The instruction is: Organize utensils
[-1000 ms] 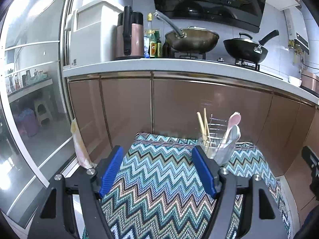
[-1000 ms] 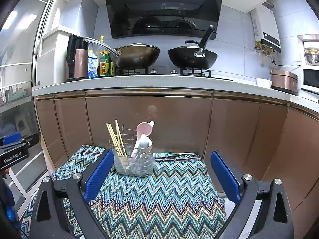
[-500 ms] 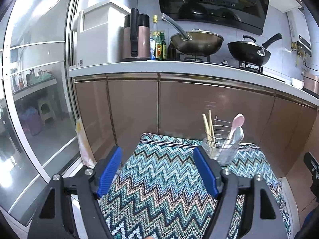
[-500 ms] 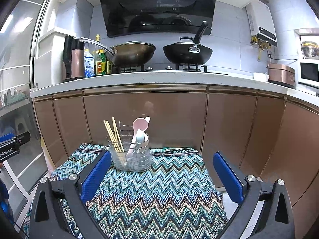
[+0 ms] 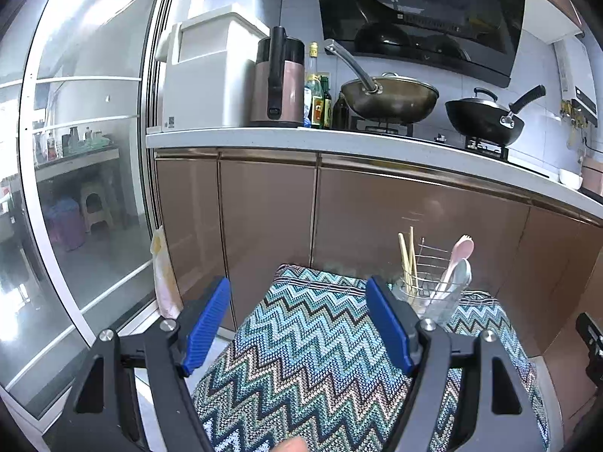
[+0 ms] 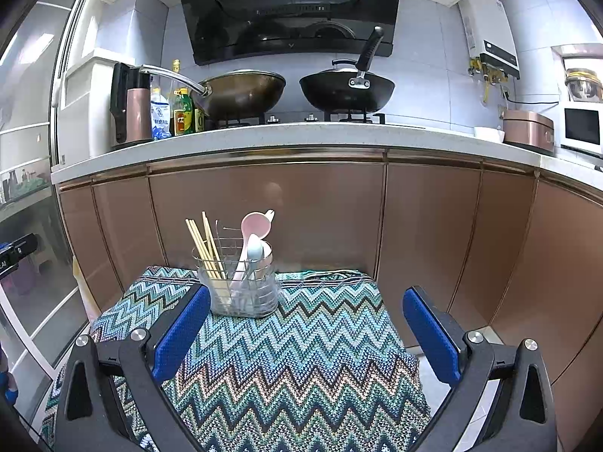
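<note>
A clear utensil holder [image 6: 241, 290] with a wire rack stands at the far end of a table covered by a zigzag cloth [image 6: 301, 361]. It holds wooden chopsticks [image 6: 205, 248], a pink spoon [image 6: 252, 233] and a pale blue spoon [image 6: 253, 250]. The holder also shows in the left wrist view [image 5: 433, 293], to the right of my left gripper [image 5: 297, 324]. My left gripper is open and empty above the cloth [image 5: 301, 369]. My right gripper [image 6: 305, 331] is open and empty, short of the holder and to its right.
Brown cabinet doors [image 6: 264, 211] rise behind the table under a white counter [image 6: 301, 135]. Two woks [image 6: 241, 92], bottles and a kettle [image 6: 130, 103] stand on it. A glass sliding door [image 5: 75, 188] is at the left.
Both grippers have risen and drawn back a little from the holder. Both stay open and empty. The utensils have not moved.
</note>
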{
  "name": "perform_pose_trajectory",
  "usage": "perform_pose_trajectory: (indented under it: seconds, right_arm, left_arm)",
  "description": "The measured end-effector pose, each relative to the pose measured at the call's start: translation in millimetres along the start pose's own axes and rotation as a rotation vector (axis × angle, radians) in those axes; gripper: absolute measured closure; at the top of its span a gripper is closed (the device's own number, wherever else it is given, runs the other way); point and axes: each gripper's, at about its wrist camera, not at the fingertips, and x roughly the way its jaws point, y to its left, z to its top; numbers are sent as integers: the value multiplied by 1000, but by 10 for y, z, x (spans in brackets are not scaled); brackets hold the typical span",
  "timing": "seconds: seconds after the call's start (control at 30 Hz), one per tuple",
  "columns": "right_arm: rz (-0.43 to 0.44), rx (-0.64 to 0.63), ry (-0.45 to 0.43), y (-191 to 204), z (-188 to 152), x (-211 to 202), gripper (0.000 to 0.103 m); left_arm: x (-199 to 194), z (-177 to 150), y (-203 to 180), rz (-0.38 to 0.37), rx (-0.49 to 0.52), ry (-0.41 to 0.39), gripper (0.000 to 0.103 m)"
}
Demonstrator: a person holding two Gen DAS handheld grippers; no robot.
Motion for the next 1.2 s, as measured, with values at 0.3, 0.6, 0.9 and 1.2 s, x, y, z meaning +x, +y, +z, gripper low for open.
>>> perform_pose_trajectory:
  seconds: [0.3, 0.6, 0.9, 1.2]
  right_arm:
    - [0, 0, 0, -7, -29, 27, 2]
    - [-6, -4, 17, -11, -72, 70, 2]
    - [-11, 5, 14, -42, -82, 60, 2]
    - [-10, 9, 7, -70, -81, 30, 2]
  left_arm:
    - [31, -44, 36, 19, 6, -5, 26]
    - [53, -46, 62, 17, 6, 4, 24]
    - [45, -48, 62, 13, 12, 9, 24]
    - [8, -53, 5, 6, 36, 17, 24]
